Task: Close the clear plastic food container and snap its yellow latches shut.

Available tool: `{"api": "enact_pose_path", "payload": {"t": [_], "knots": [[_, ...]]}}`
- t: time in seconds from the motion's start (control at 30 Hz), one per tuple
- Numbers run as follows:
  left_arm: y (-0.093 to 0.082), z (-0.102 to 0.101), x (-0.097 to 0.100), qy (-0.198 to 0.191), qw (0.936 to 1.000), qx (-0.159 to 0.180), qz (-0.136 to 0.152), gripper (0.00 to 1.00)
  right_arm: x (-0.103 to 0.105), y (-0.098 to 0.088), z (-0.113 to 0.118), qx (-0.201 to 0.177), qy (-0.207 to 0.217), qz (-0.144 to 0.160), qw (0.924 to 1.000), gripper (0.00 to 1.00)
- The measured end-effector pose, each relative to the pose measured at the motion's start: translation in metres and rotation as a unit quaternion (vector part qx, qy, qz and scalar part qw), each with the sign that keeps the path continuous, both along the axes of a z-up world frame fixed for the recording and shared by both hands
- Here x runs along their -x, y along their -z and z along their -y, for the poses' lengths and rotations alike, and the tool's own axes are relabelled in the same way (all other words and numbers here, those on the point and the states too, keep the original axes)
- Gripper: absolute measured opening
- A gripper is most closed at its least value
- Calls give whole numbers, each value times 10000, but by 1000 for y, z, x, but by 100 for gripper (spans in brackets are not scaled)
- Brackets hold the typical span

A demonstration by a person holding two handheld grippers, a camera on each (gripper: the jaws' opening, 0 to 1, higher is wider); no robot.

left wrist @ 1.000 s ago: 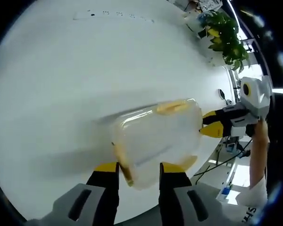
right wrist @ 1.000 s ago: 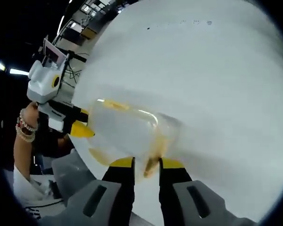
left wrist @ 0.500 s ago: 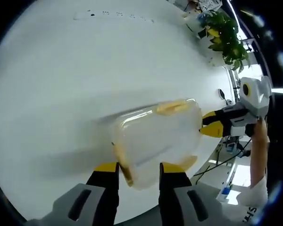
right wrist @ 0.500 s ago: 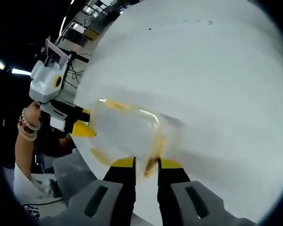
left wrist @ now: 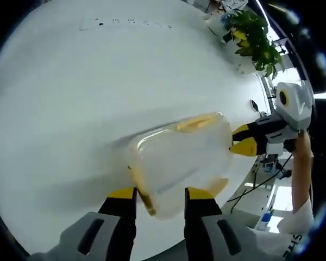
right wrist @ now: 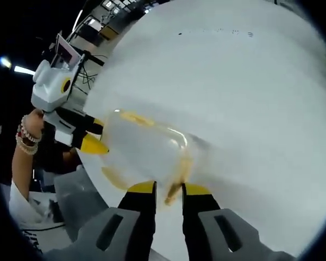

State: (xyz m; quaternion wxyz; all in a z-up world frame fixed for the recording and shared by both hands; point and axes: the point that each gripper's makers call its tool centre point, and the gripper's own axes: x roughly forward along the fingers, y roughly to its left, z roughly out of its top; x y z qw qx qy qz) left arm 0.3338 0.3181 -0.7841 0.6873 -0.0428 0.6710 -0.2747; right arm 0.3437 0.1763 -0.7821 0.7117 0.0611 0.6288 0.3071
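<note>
Container point(left wrist: 179, 160) with plant point(left wrist: 252, 38) behind

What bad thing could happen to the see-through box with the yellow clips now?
1. The container sits close to the white table's near edge, so a hard push from either gripper might slide it off.
2. The left gripper and right gripper each press on a yellow latch at opposite ends; uneven pressure could tip the light box.
3. A latch may look shut without being snapped.
</note>
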Motion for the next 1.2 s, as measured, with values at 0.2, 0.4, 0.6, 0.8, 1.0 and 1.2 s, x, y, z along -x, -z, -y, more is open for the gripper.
{"api": "enact_pose_path", "payload": {"t": [0.2, 0.4, 0.6, 0.8, 1.0, 1.2], "knots": [[-2, 2, -5, 395, 9978, -60, 531, 28, 3, -4, 2, 243, -578, 463, 9970, 12], [-15, 1, -10, 769, 9920, 10, 999, 27, 4, -14, 6, 300, -807, 639, 9942, 4], [-23, -1, -17, 1124, 9822, -58, 1503, 29, 3, -30, 0, 218, -1147, 1017, 9879, 10], [-33, 13, -20, 1609, 9640, 191, 2107, 29, -1, -30, -6, 512, -1583, 1425, 9757, 12], [-35, 30, -13, 1955, 9517, 452, 2323, 26, 0, -29, -25, 374, -1804, 1457, 9720, 10], [-32, 38, -9, 2179, 9444, 476, 2417, 24, -3, -31, -38, 278, -1929, 1515, 9691, 10]]}}
